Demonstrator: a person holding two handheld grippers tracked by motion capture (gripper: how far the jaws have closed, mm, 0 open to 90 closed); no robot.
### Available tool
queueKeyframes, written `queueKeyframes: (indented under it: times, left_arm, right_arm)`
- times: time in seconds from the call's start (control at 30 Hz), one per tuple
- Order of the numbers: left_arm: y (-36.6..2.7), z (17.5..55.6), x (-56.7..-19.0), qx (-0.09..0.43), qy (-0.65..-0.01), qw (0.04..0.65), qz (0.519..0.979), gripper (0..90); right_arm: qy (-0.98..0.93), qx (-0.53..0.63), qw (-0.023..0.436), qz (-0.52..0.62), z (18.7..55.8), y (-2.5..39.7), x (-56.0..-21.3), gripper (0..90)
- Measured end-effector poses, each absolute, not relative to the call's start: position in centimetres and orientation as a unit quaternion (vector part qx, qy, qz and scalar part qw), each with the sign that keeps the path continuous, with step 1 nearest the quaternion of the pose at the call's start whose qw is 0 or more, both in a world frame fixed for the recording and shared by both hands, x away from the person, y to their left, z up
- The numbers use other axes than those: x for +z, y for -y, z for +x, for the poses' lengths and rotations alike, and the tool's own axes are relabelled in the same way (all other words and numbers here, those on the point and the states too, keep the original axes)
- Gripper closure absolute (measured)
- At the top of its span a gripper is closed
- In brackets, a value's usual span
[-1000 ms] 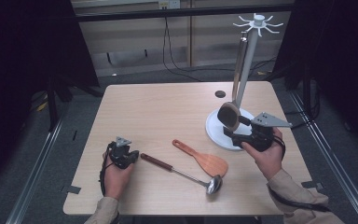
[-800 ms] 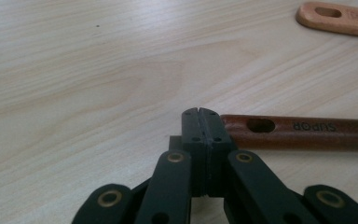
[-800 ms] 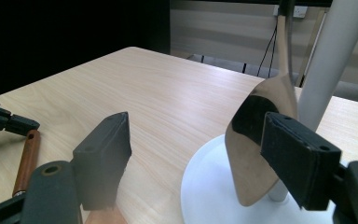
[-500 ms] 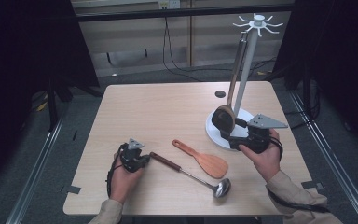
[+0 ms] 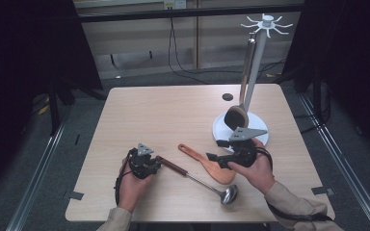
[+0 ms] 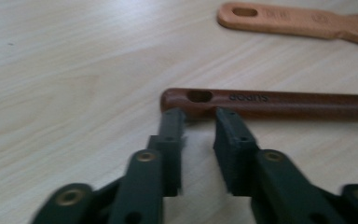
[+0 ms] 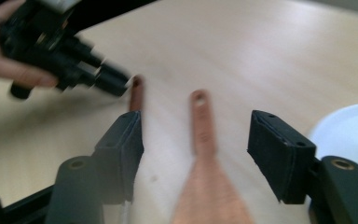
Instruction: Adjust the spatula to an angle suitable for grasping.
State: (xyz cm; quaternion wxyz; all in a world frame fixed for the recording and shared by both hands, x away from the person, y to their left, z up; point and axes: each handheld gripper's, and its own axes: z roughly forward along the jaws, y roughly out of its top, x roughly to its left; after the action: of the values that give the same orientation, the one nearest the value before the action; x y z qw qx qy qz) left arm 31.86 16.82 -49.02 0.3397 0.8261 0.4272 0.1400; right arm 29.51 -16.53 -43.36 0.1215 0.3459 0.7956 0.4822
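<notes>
Left gripper (image 6: 199, 121) sits low over the table (image 5: 164, 115), jaws a narrow gap apart and holding nothing; their tips are right at the holed end of the ladle's dark wooden handle (image 6: 270, 103), which runs off to my right. Right gripper (image 7: 196, 140) has its jaws spread wide, empty, straddling the wooden spatula (image 7: 205, 177) from above, the spatula's handle pointing away between them. Since half a second ago my left gripper has moved in from beside the ladle (image 5: 197, 175) to its handle end, and my right has come off the white stand base (image 5: 221, 130) and now hovers over the spatula blade (image 5: 217, 168); a second ago it was up against the dark spoon (image 5: 236, 117) hanging on the rack (image 5: 256, 67). Ladle and spatula lie where they were, between my two grippers. Table is pale wood grain with a small dark disc (image 5: 227, 97) beyond the stand; dark curtains and floor cables surround it.
</notes>
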Motion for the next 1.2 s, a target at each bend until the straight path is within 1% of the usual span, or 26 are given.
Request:
queueKeyframes:
  times: [0.07, 0.1, 0.13, 0.17, 0.2, 0.23, 0.27, 0.4, 0.43, 0.5, 0.53, 0.57, 0.63, 0.77, 0.8, 0.87, 1.0, 1.07, 1.1, 1.2]
  left_arm:
    - [-17.1, 31.8, -48.9, 0.145, -0.437, 0.345, 0.818, 65.9]
    - [-17.2, 31.8, -48.8, 0.151, -0.439, 0.348, 0.814, 60.3]
    - [-17.4, 31.7, -48.8, 0.162, -0.436, 0.356, 0.811, 47.0]
    - [-17.4, 31.7, -48.8, 0.162, -0.436, 0.356, 0.811, 42.3]
    - [-17.4, 31.7, -48.8, 0.172, -0.439, 0.361, 0.805, 42.3]
    - [-17.5, 31.7, -48.7, 0.172, -0.44, 0.362, 0.804, 34.1]
    - [-17.7, 31.7, -48.7, 0.176, -0.438, 0.361, 0.804, 34.1]
    - [-18.0, 31.5, -49.0, 0.186, -0.449, 0.357, 0.798, 24.8]
    - [-18.2, 31.5, -49.0, 0.184, -0.445, 0.355, 0.801, 23.8]
    - [-18.5, 31.3, -49.0, 0.186, -0.458, 0.36, 0.791, 23.1]
    - [-18.5, 31.3, -49.0, 0.186, -0.458, 0.36, 0.791, 22.8]
    - [-18.6, 31.3, -48.9, 0.185, -0.462, 0.359, 0.789, 22.8]
    - [-19.0, 31.1, -49.0, 0.186, -0.468, 0.361, 0.785, 22.5]
    - [-19.3, 31.0, -49.0, 0.187, -0.471, 0.36, 0.783, 22.6]
    - [-19.4, 31.0, -48.9, 0.187, -0.47, 0.357, 0.785, 22.6]
    - [-19.4, 30.9, -48.9, 0.187, -0.473, 0.36, 0.782, 22.6]
    - [-19.5, 30.9, -48.9, 0.189, -0.472, 0.358, 0.783, 22.6]
    - [-19.5, 30.9, -48.9, 0.189, -0.473, 0.359, 0.782, 22.6]
    - [-19.4, 30.9, -48.9, 0.189, -0.476, 0.361, 0.779, 22.7]
    - [-19.5, 30.9, -48.8, 0.19, -0.475, 0.36, 0.78, 22.6]
  right_arm:
    - [-0.814, 0.468, 0.098, 0.33, 29.4, 15.5, -43.8, 40.0]
    - [-0.822, 0.457, 0.088, 0.327, 29.4, 15.0, -44.0, 41.6]
    - [-0.835, 0.444, 0.071, 0.318, 29.3, 14.2, -44.5, 46.7]
    - [-0.835, 0.444, 0.071, 0.318, 29.3, 14.2, -44.5, 46.7]
    - [-0.84, 0.437, 0.062, 0.315, 29.3, 13.9, -44.7, 49.8]
    - [-0.846, 0.431, 0.054, 0.309, 29.3, 13.5, -44.9, 53.2]
    - [-0.849, 0.427, 0.051, 0.306, 29.4, 13.3, -45.0, 54.2]
    - [-0.868, 0.397, 0.022, 0.298, 29.7, 12.4, -45.6, 62.5]
    - [-0.87, 0.393, 0.019, 0.296, 29.7, 12.2, -45.8, 63.9]
    - [-0.877, 0.382, 0.007, 0.29, 29.8, 11.8, -46.1, 66.9]
    - [-0.877, 0.382, 0.007, 0.29, 29.8, 11.8, -46.1, 66.9]
    - [-0.886, 0.366, 0.0, 0.284, 29.9, 11.3, -46.4, 70.0]
    - [-0.893, 0.354, -0.008, 0.277, 30.1, 10.6, -46.8, 72.1]
    - [-0.9, 0.336, -0.007, 0.278, 30.3, 10.1, -47.0, 72.9]
    - [-0.9, 0.325, -0.019, 0.29, 30.3, 9.9, -47.2, 74.0]
    - [-0.902, 0.322, -0.019, 0.286, 30.3, 9.8, -47.2, 74.4]
    - [-0.909, 0.306, -0.022, 0.281, 30.4, 9.3, -47.6, 73.9]
    - [-0.916, 0.292, -0.02, 0.275, 30.5, 9.1, -48.0, 76.6]
    - [-0.918, 0.287, -0.029, 0.271, 30.5, 9.1, -48.1, 81.5]
    - [-0.922, 0.283, -0.024, 0.263, 30.4, 9.1, -47.9, 83.5]
